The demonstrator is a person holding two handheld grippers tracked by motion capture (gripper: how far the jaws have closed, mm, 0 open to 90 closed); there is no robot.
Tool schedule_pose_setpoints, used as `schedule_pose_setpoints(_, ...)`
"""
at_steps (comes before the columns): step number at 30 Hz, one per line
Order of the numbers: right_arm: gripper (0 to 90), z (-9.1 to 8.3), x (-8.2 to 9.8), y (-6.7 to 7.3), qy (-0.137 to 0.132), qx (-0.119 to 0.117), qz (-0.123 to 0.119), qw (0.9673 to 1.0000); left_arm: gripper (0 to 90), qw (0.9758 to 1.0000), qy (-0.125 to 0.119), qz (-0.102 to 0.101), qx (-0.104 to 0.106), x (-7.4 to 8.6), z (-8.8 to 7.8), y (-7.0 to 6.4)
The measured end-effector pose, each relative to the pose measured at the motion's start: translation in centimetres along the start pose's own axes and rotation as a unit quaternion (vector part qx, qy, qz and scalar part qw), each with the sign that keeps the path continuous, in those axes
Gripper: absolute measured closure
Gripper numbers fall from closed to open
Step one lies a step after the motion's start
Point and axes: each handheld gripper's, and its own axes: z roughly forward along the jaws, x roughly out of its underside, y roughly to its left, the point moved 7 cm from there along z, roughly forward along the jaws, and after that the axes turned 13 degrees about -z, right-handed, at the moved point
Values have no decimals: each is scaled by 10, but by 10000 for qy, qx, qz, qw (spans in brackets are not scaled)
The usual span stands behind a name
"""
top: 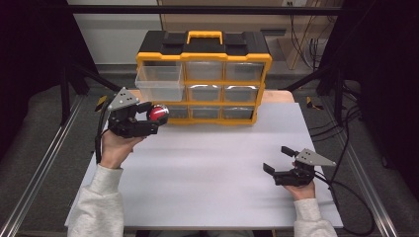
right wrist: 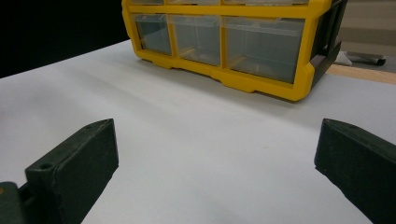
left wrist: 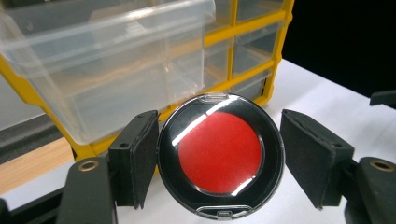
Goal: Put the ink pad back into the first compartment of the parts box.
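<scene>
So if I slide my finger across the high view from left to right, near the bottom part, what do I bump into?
Left claw holding the round red compact → bare white table mat → right claw, open with nothing in it.

The yellow-and-black plastic drawer cabinet [top: 203, 79] stands at the back of the white worktop [top: 212, 168], its clear upper-left drawer [top: 159, 84] pulled out. The round red-and-black compact [top: 158, 113] sits between the left claw [top: 150, 116] jaws, in front of the cabinet's lower left. The right claw [top: 277, 159] is well apart, front right.
</scene>
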Motion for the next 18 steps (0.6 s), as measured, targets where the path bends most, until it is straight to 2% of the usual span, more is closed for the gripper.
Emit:
schedule_pose_setpoints(12, 2, 0, 0, 0, 9, -10, 13, 10000, 295, 9998, -192, 92, -30, -27, -10, -5)
schedule_pose_setpoints(18, 2, 0, 0, 1, 17, -11, 3, 10000, 295, 9997, -201, 80, -72, -39, -11, -2)
